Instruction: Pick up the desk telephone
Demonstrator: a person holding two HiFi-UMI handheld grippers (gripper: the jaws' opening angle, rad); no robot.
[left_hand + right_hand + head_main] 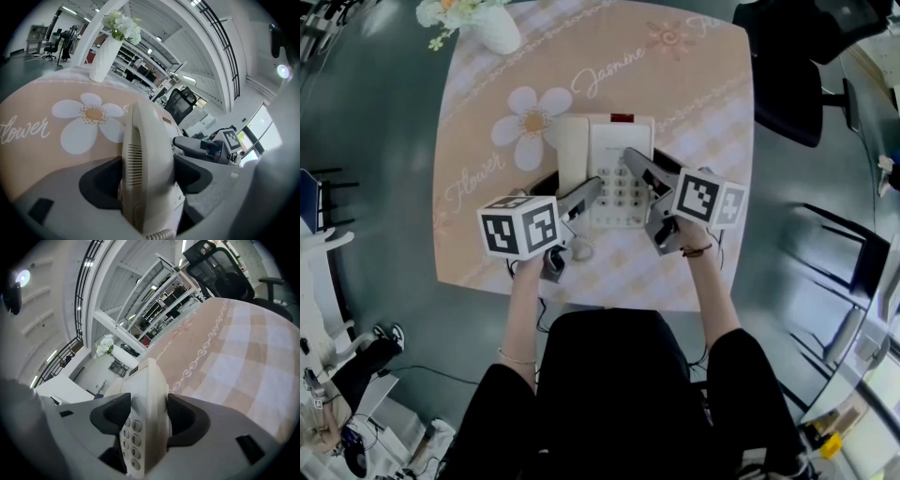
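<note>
Main risk: the handset only sat in its cradle, so uneven lifting could pull it off the phone and leave the base swinging from the right gripper. That gripper had just the base's thin right edge, so it could slip or tip. The cord, coiled near the left gripper, could snag. Left gripper: jaws part-open, clamped on the handset, one pad on each side. Right gripper: jaws narrow, pinching the base edge, with the keypad just left of its jaws. The phone appeared to rest on the tabletop, between and ahead of both grippers; lift apparently not yet begun.
</note>
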